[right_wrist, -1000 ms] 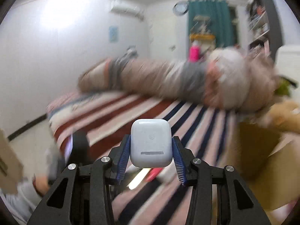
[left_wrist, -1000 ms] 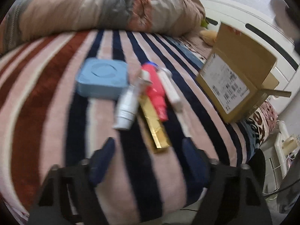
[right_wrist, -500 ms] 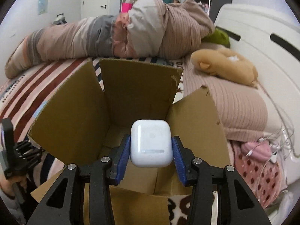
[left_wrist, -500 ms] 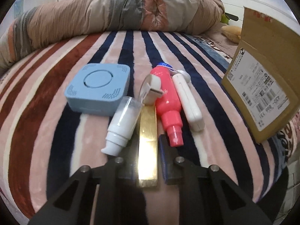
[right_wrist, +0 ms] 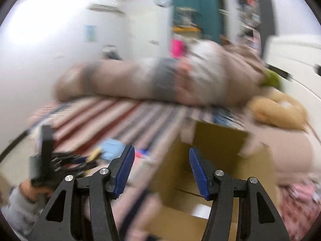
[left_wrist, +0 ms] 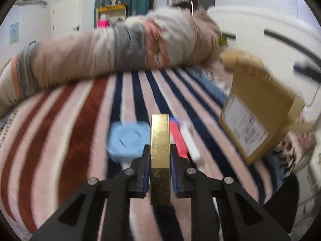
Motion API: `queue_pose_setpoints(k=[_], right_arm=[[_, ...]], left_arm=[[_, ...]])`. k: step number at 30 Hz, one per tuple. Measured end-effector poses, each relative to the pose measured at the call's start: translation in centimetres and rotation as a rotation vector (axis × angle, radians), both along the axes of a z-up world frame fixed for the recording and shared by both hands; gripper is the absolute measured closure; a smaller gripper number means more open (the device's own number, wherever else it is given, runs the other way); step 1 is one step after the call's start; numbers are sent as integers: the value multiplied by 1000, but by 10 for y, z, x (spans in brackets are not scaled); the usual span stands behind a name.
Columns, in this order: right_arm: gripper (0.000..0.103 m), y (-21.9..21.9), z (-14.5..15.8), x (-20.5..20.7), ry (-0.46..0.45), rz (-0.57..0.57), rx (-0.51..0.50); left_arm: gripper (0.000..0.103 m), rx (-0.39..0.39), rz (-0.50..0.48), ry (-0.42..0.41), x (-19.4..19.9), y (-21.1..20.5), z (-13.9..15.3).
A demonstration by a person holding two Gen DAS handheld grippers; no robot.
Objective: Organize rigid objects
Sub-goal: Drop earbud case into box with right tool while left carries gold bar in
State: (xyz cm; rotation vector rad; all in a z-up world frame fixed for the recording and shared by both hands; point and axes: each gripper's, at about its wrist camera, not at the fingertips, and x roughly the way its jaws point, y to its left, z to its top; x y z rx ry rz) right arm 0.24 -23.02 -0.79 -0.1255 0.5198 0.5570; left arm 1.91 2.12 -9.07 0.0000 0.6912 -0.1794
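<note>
My left gripper (left_wrist: 160, 156) is shut on a long gold box (left_wrist: 160, 140) and holds it lifted above the striped bed. Below it lie a light blue square device (left_wrist: 128, 140), a red spray bottle (left_wrist: 178, 140) and a white stick-shaped item (left_wrist: 191, 142). An open cardboard box (left_wrist: 258, 110) stands to the right on the bed. My right gripper (right_wrist: 161, 170) is open and empty, above the near side of the cardboard box (right_wrist: 210, 160). A white object (right_wrist: 200, 209) lies inside the box. The left gripper also shows in the right wrist view (right_wrist: 60, 160), blurred.
A rolled striped blanket (left_wrist: 120, 52) lies across the back of the bed. A tan plush pillow (right_wrist: 278, 108) sits beyond the box. A white headboard (left_wrist: 270, 30) stands at the right. The bed's front edge is just below the left gripper.
My left gripper closed on the gold box and lifted it off the bed. My right gripper opened, the white case is gone from it, and it pulled back from the cardboard box.
</note>
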Motion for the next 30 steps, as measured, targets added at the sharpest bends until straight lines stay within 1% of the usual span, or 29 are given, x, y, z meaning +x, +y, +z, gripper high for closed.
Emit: queue_pose_setpoints(k=[2,3,6,8,10,12,13,14,15,17,18,20,23,25,26,28,29,30], right_arm=[[50,24,-1,-14,-36,91,11],[50,39,-6,-19,-30,142,15],[50,78,-39,-21,70,244,32],[50,100,-70,-14,158,275,57],[50,110,-101,-1,220,288,113],[50,115,-134,8,205,307,129],[50,121,-150,14,201,299,101],[50,127,-164,24,227,285,77],[50,134,-178,36,284,275,73],[50,135,-187,46,333,277,110],[50,138,-190,52,342,276,122],[50,141,-194,57,348,261,127],[50,145,-198,64,361,238,148],[50,146,-198,65,359,208,144],[50,147,-198,62,358,197,148],[50,149,-199,65,360,175,146],[50,152,-198,70,359,168,145],[50,153,-198,70,357,161,145]], left_arm=[[88,-12,-13,-29,0,11,31],[88,-18,-31,-49,0,13,48],[88,-20,-115,-105,1,4,96],[88,-2,-214,-139,1,-19,126],[88,-11,-319,-140,1,-44,147],[88,-13,-446,-120,7,-82,163],[88,-6,-485,-108,11,-98,167],[88,4,-525,-91,16,-116,170],[88,15,-566,-61,23,-137,169],[88,15,-632,16,42,-177,161],[88,16,-650,47,47,-193,155],[88,40,-669,111,61,-226,136],[88,69,-682,201,76,-256,108],[88,78,-682,255,81,-264,93],[87,86,-678,268,83,-265,89],[73,79,-669,261,82,-258,91],[55,60,-667,249,81,-252,95],[43,41,-660,224,79,-242,101]])
